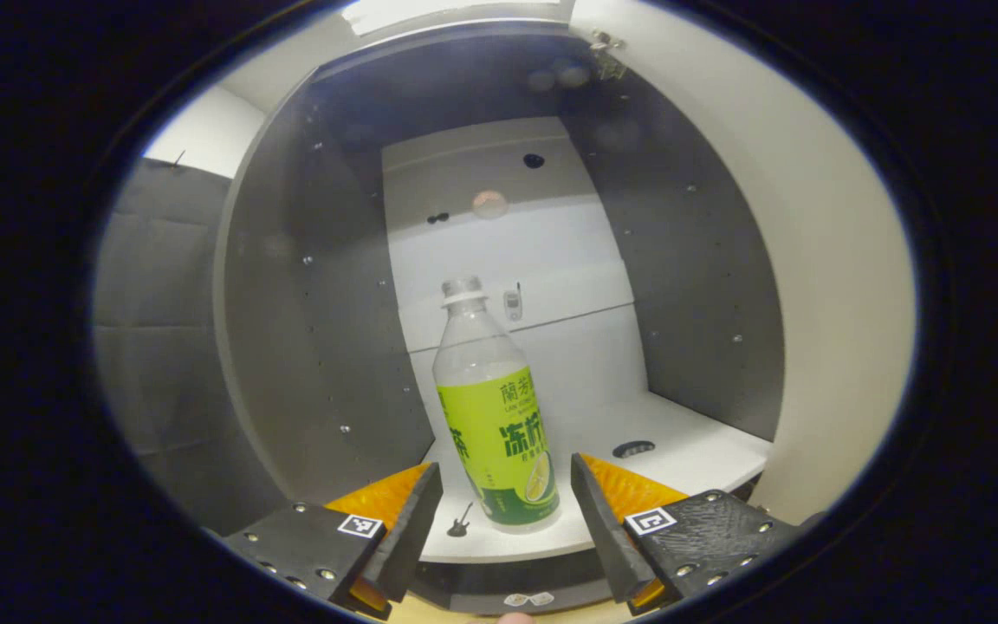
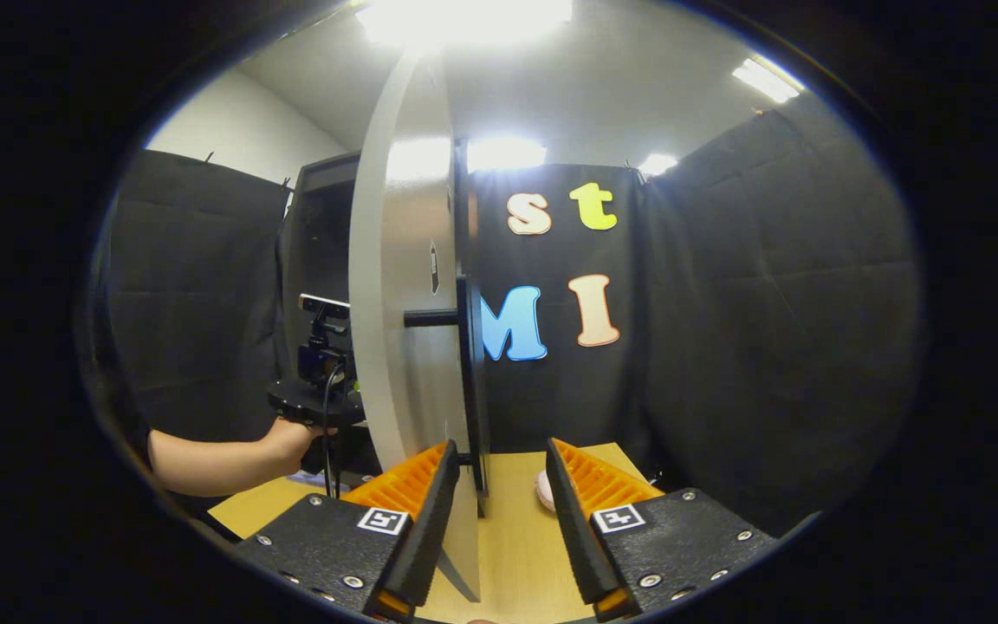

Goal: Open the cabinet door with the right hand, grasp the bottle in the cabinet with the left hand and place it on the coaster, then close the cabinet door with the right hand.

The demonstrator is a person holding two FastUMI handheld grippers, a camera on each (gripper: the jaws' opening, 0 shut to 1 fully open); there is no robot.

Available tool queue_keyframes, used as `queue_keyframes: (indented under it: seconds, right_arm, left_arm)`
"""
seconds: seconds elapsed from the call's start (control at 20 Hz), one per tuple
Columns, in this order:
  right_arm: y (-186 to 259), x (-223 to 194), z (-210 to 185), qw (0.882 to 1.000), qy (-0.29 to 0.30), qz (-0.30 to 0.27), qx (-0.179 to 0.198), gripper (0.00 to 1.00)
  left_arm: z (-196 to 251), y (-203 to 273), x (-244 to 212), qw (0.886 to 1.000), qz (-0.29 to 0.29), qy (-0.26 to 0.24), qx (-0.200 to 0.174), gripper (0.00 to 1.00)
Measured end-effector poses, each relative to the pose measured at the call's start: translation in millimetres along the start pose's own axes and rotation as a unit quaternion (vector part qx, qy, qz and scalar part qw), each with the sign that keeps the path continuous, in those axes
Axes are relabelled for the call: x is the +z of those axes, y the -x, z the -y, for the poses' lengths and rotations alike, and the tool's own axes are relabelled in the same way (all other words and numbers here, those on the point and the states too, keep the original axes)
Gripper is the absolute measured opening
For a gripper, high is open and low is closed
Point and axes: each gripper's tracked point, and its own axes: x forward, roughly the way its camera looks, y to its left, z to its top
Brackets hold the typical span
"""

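A clear bottle with a green label and white cap stands upright on the white shelf inside the open cabinet. My left gripper is open; its fingertips flank the bottle's base without touching it. The cabinet door stands swung open, seen nearly edge-on, and its white inner face fills the right side of the left gripper view. My right gripper is open, with the door's black vertical handle between its fingers, close to the left one. A pale round coaster lies on the wooden table, partly hidden behind my right finger.
The cabinet's dark grey side walls close in on both sides of the bottle. A cable hole sits in the shelf to its right. A person's forearm holds the other gripper left of the door.
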Motion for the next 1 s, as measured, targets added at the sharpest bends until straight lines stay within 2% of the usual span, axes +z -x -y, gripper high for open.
queue_keyframes:
  seconds: [0.05, 0.3, 0.35, 0.45, 0.5, 0.75, 0.8, 0.85, 0.9, 0.95, 1.0]
  right_arm:
    - [1, 3, 1, 1.0, 0.003, 0.006, -0.003, 0.7]
    - [-2, 1, 15, 0.999, -0.001, 0.014, -0.029, 0.74]
    - [-3, 2, 19, 0.999, 0.001, 0.017, -0.036, 0.81]
    - [0, 6, 19, 0.999, 0.012, 0.023, -0.045, 0.91]
    - [2, 5, 18, 0.998, 0.017, 0.026, -0.046, 0.93]
    - [10, 12, 22, 0.997, 0.028, 0.051, -0.044, 0.93]
    - [12, 12, 23, 0.998, 0.024, 0.052, -0.038, 0.94]
    - [13, 11, 23, 0.998, 0.02, 0.051, -0.033, 0.95]
    - [15, 10, 25, 0.998, 0.018, 0.053, -0.03, 0.95]
    - [17, 12, 30, 0.998, 0.017, 0.058, -0.031, 0.95]
    - [19, 15, 39, 0.997, 0.016, 0.065, -0.037, 0.95]
  left_arm:
    - [-2, -9, -4, 1.0, -0.009, 0.004, 0.003, 0.86]
    - [4, -44, 6, 1.0, 0.004, -0.018, -0.007, 0.86]
    - [5, -47, 6, 1.0, 0.005, -0.022, -0.007, 0.86]
    - [7, -43, 9, 1.0, 0.008, -0.018, -0.002, 0.74]
    - [7, -42, 10, 1.0, 0.009, -0.013, 0.003, 0.68]
    - [-6, -21, 28, 0.999, 0.033, -0.008, 0.019, 0.69]
    - [-10, -15, 34, 0.999, 0.04, -0.013, 0.023, 0.74]
    - [-11, -10, 39, 0.999, 0.046, -0.014, 0.024, 0.74]
    - [-10, -3, 43, 0.999, 0.046, -0.005, 0.02, 0.63]
    - [-13, 5, 45, 0.999, 0.047, 0.002, 0.021, 0.74]
    - [-17, 14, 48, 0.999, 0.048, 0.007, 0.024, 0.74]
